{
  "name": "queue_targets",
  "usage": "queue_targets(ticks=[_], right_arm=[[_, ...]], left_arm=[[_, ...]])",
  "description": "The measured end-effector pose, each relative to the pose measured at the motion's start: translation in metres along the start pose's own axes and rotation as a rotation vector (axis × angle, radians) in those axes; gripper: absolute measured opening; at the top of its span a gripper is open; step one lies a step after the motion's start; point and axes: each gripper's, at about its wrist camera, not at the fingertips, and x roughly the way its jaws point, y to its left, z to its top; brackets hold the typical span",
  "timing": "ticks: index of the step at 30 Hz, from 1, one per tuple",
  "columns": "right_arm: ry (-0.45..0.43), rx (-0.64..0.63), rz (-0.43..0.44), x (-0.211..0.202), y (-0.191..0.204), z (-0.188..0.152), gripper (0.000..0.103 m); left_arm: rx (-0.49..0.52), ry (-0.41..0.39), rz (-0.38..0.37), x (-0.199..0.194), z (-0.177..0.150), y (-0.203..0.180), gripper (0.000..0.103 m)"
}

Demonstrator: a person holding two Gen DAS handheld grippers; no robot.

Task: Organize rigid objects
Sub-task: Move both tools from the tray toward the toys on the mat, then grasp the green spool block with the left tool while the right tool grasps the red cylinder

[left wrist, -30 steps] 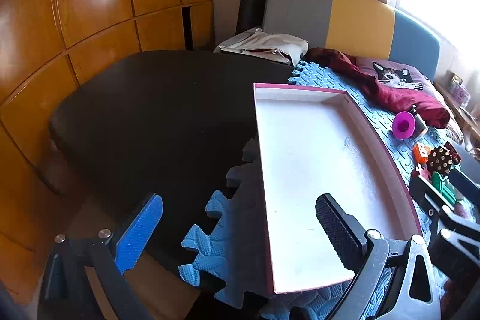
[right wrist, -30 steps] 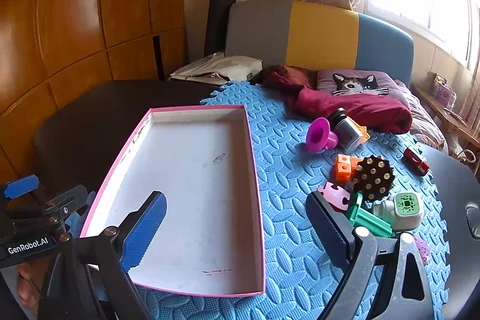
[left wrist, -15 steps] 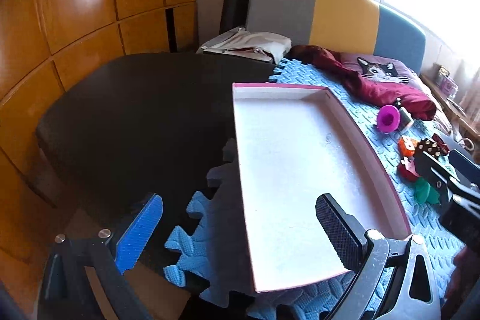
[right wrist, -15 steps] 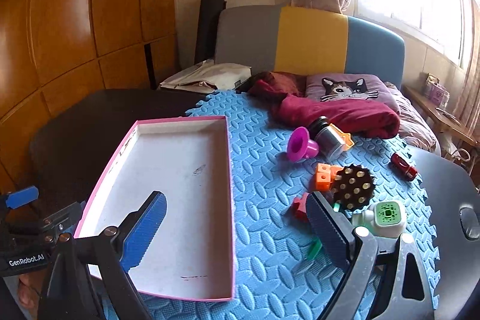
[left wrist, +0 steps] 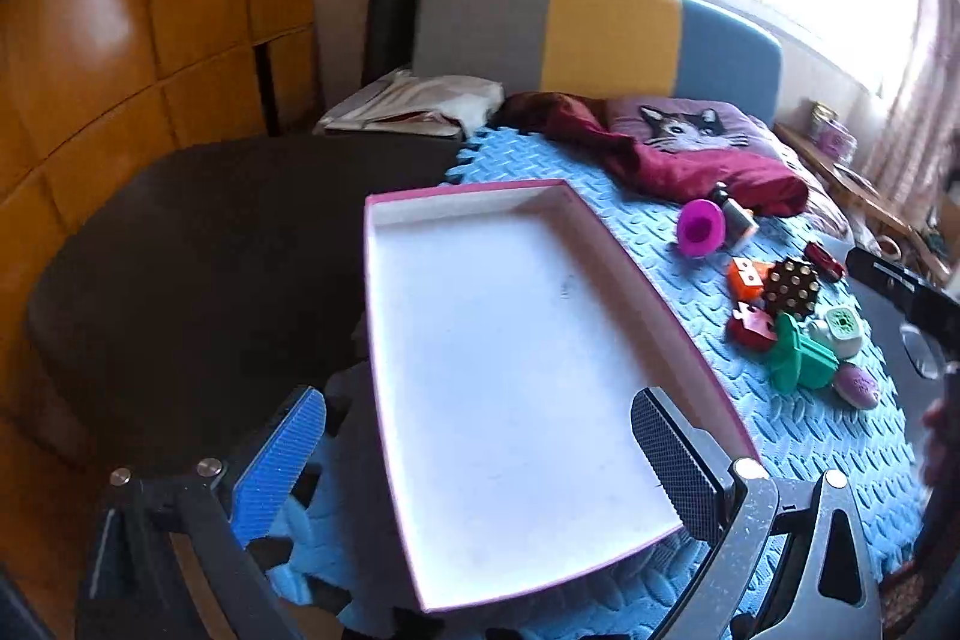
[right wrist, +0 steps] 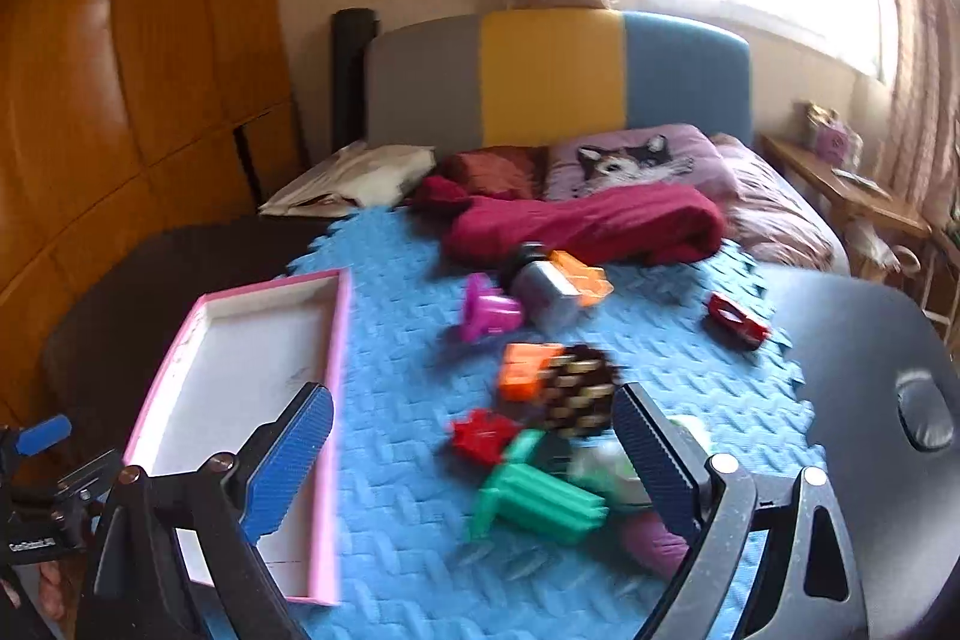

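Observation:
An empty pink-rimmed white tray [left wrist: 624,256] [right wrist: 339,340] lies on the blue foam mat. My left gripper [left wrist: 480,460] is open and empty over the tray's near end. My right gripper [right wrist: 474,460] is open and empty, hovering just before a cluster of toys: a green ribbed piece [right wrist: 540,502] [left wrist: 801,358], a red puzzle piece [right wrist: 483,433] [left wrist: 750,328], a dark studded ball [right wrist: 579,388] [left wrist: 792,283], an orange block [right wrist: 525,370] [left wrist: 747,277], a white-green gadget [left wrist: 840,328] and a purple piece [right wrist: 651,541] [left wrist: 858,385].
Farther back lie a magenta funnel [right wrist: 489,313] [left wrist: 699,226], a silver canister [right wrist: 543,286], a small red car [right wrist: 735,319] [left wrist: 825,259] and a crimson cloth [right wrist: 588,223]. A black chair seat [right wrist: 870,400] is at the right. Wooden wardrobe doors [left wrist: 120,40] stand at left.
My right gripper has swung right and forward from the tray toward the toy cluster; its view is blurred. My left gripper has turned right, bringing the toys into view.

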Motion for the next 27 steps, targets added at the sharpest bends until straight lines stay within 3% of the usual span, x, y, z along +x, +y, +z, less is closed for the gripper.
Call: queue_targets(ticks=[7, 11, 17, 27], right_arm=[[0.019, 0.185, -0.093, 0.008, -0.097, 0.0, 0.096], [0.033, 0.41, -0.077, 0.012, -0.142, -0.009, 0.096], [0.042, 0.454, -0.061, 0.014, -0.15, -0.011, 0.096], [0.037, 0.451, -0.05, 0.014, -0.15, -0.01, 0.096]], left_arm=[[0.111, -0.01, -0.124, 0.004, 0.018, -0.038, 0.103], [0.191, -0.018, -0.178, 0.009, 0.024, -0.072, 0.103], [0.29, 0.059, -0.303, 0.029, 0.032, -0.129, 0.103], [0.405, 0.185, -0.355, 0.077, 0.03, -0.205, 0.102]])
